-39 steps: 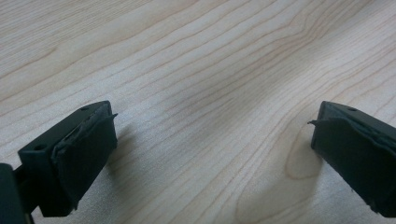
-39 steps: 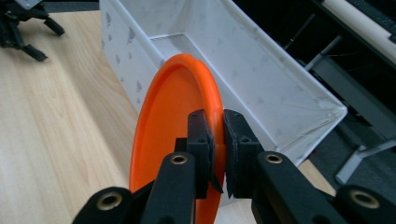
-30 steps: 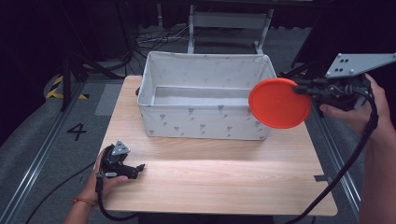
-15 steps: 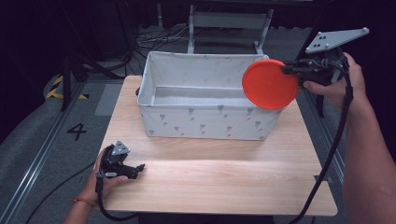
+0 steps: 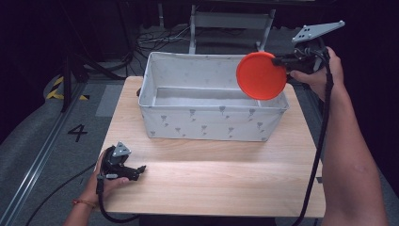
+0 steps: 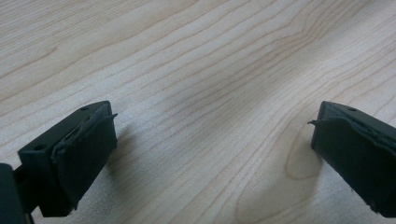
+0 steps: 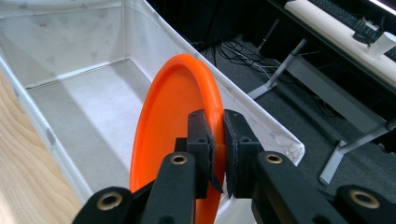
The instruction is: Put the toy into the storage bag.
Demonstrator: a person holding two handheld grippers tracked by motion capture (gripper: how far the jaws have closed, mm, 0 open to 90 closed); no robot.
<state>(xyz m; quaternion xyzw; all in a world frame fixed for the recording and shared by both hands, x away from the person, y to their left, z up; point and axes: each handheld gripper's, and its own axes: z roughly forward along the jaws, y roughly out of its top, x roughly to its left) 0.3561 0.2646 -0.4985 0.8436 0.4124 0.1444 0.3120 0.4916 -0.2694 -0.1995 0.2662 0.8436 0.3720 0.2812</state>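
I am holding the orange plate (image 5: pixel 261 75) on edge in the air, over the right end of the white fabric bin (image 5: pixel 207 125). Its flat face is pointing toward my side of the worktop (image 5: pixel 226 179) in the high view, and its plane is standing nearly upright. In the right gripper view the plate (image 7: pixel 173 140) is running edge-on away from the camera, above the bin's (image 7: pixel 93 107) floor and near its far wall. My right tool (image 7: pixel 217 140) is clamping the plate's rim between both jaws. My left tool (image 5: pixel 136 170) is resting low on the worktop's near left corner, well apart from the bin, its jaws standing wide apart over bare wood (image 6: pixel 210 93).
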